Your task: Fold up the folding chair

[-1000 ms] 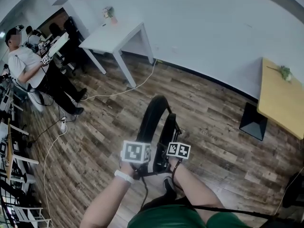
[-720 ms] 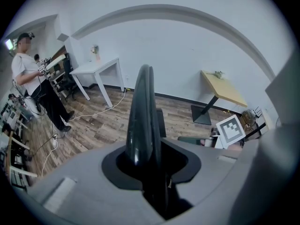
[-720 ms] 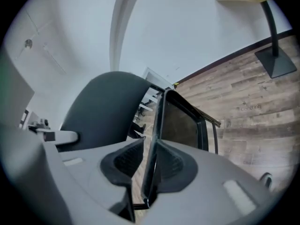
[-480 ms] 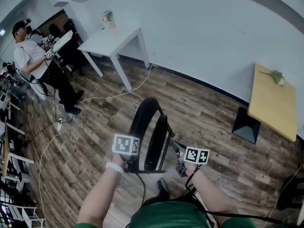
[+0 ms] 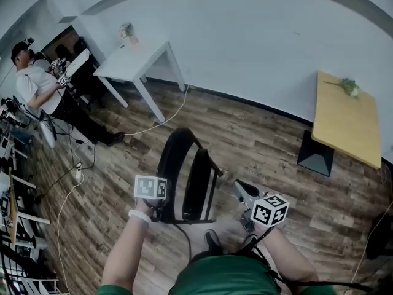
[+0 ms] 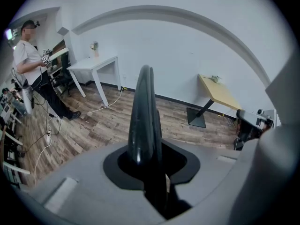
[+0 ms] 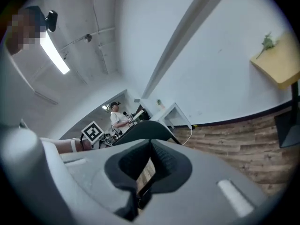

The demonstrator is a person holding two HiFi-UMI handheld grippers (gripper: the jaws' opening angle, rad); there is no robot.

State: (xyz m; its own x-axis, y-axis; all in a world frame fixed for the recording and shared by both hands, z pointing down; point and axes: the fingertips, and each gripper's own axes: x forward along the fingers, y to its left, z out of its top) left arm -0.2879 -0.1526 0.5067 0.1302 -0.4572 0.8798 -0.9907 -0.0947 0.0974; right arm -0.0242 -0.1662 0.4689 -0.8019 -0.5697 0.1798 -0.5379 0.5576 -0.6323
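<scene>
The black folding chair [image 5: 184, 177] stands folded flat and upright on the wood floor in front of me. My left gripper [image 5: 161, 212] is shut on its near left edge. In the left gripper view the chair's black rim [image 6: 144, 107] rises from between the jaws, at the left gripper [image 6: 150, 168]. My right gripper [image 5: 241, 188] hangs in the air to the right of the chair, apart from it. In the right gripper view the right gripper [image 7: 145, 182] is shut with nothing between its pads, and the chair's curved top [image 7: 145, 128] shows beyond it.
A white table [image 5: 132, 60] stands at the back left by the wall. At the right is a wooden table [image 5: 344, 118] on a black base [image 5: 316, 154]. A person [image 5: 37, 85] stands at the far left among chairs, and cables [image 5: 67, 189] lie across the floor.
My right gripper has come off the chair, swung out to the right and upward, and shut. The left gripper stays on the chair.
</scene>
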